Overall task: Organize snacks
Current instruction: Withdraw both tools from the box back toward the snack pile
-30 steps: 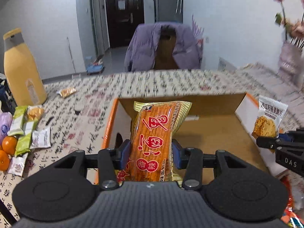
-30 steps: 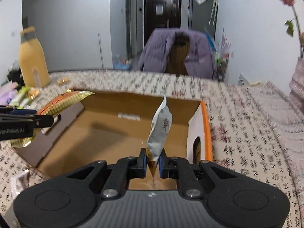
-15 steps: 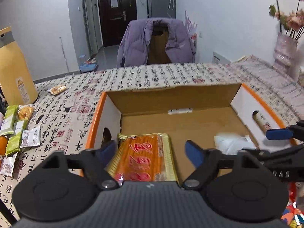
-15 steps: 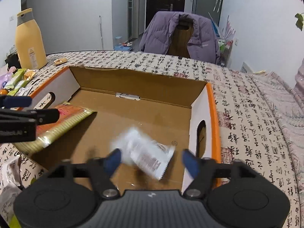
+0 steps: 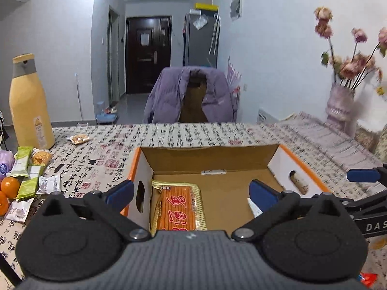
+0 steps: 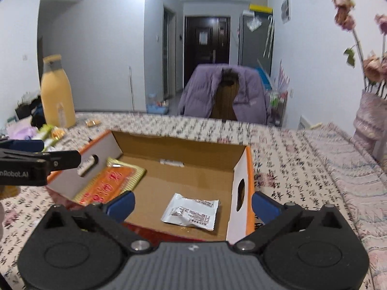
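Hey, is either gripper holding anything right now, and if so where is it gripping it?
Nothing is held. The left gripper and right gripper jaws are opening, with nothing between them.

The near end of the orange snack pack (image 5: 179, 207) is hidden behind the left gripper's body. Only a corner of the white packet (image 5: 252, 206) shows past a blue pad. The oranges (image 5: 8, 189) are cut off by the picture's edge. Print on the white packet is too small to read.
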A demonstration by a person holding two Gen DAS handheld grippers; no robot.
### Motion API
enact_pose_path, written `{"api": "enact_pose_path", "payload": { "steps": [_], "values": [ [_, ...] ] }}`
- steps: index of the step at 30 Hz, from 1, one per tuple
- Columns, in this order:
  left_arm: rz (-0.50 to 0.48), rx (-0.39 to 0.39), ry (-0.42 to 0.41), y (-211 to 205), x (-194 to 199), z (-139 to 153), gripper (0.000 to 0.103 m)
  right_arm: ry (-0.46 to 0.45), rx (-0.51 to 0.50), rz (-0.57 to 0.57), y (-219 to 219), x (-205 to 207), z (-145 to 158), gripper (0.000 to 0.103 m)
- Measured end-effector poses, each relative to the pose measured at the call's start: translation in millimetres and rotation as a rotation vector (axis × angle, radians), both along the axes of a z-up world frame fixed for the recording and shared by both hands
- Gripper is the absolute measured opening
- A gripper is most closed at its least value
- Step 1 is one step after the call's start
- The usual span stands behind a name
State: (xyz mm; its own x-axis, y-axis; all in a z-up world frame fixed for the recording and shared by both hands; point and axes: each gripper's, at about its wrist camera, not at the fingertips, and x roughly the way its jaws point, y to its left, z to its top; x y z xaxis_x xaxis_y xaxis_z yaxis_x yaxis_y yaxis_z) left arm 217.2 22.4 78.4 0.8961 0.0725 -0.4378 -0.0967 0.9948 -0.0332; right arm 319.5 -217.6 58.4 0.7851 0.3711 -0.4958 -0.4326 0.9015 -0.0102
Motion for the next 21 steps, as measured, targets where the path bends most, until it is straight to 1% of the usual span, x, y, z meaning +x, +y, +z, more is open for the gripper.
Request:
{"api": "enact_pose_path", "payload": {
  "steps": [5,12,16,21],
  "values": [
    [-0.018,-0.02,-0.068,-2,-42,5,0.103,-0.092,0.034,0.001,-15,-49,6,0.103],
    [-0.034,-0.027,-0.133,-6,-95,0,0.103,-0.17,0.081,0.011,-30,-111,1,0.103],
    [-0.045,-0.039,-0.149,-8,-118,-7,0.103,-0.183,0.107,0.017,-35,-138,-7,0.103],
    [-0.056,-0.039,-0.156,-11,-143,-22,0.103,-0.17,0.127,0.006,-38,-160,-22,0.103]
  ]
}}
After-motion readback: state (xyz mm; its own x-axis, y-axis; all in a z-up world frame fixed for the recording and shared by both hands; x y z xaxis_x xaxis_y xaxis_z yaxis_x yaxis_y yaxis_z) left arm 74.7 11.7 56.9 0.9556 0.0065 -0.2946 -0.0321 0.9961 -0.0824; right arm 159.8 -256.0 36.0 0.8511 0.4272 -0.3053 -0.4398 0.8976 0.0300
